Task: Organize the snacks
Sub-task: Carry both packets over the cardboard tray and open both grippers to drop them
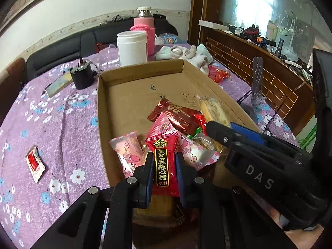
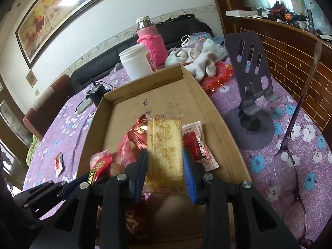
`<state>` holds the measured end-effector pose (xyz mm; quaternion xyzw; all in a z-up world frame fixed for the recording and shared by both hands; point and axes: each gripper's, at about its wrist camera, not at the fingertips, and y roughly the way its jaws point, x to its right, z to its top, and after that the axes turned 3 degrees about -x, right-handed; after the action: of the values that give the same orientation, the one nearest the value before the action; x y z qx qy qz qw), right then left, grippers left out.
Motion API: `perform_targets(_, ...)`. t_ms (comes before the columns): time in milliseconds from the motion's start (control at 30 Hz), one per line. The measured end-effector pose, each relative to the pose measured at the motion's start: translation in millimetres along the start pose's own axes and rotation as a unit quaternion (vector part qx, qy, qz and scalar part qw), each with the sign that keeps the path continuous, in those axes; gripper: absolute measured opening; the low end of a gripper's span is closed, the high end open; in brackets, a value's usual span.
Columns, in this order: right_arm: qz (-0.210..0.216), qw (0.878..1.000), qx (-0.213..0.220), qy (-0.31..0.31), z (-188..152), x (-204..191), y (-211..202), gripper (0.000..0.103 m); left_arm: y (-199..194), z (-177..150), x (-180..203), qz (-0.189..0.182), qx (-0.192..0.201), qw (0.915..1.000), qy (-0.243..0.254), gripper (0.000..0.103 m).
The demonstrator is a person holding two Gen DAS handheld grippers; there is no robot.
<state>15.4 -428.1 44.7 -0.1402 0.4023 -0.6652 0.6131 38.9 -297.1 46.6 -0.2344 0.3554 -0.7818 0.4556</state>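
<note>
An open cardboard box [image 1: 132,103] [image 2: 209,112] sits on the purple flowered tablecloth with several wrapped snacks piled at its near end. My left gripper [image 1: 162,161] is shut on a red sesame candy packet [image 1: 161,151] with gold lettering, held over the near end of the box. My right gripper [image 2: 165,161] is shut on a pale yellow wrapped cake [image 2: 165,143], also above the box's near end. In the left wrist view the right gripper [image 1: 220,127] reaches in from the right. A small red and white candy [image 1: 35,164] [image 2: 58,164] lies on the cloth left of the box.
Behind the box stand a white jar [image 1: 131,48], a pink-sleeved flask [image 1: 145,35] and a black cup [image 1: 82,76]. White socks [image 2: 199,58] and red wrapping lie at the back right. A grey phone stand [image 2: 251,95] and glasses [image 2: 288,166] are right of the box.
</note>
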Motion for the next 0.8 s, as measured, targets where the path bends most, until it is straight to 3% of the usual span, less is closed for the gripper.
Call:
perform_targets(167,-0.004,1.000,-0.006,0.010,-2.5,4.5,4.4,0.032,-3.0,-5.8,2.4,0.009,0.022,0.9996,0.017,0.019)
perform_targets(667,-0.004,1.000,0.004,0.022,-1.8,7.6,0.8,0.034,-11.1,-7.7,1.2,0.008,0.040,0.9990,0.021,0.020)
perform_targets(800,-0.001,1.000,0.014,0.019,-0.2,6.1,-4.6,0.035,-16.0,-8.4,0.5,0.005,0.046,0.9988,0.018,0.044)
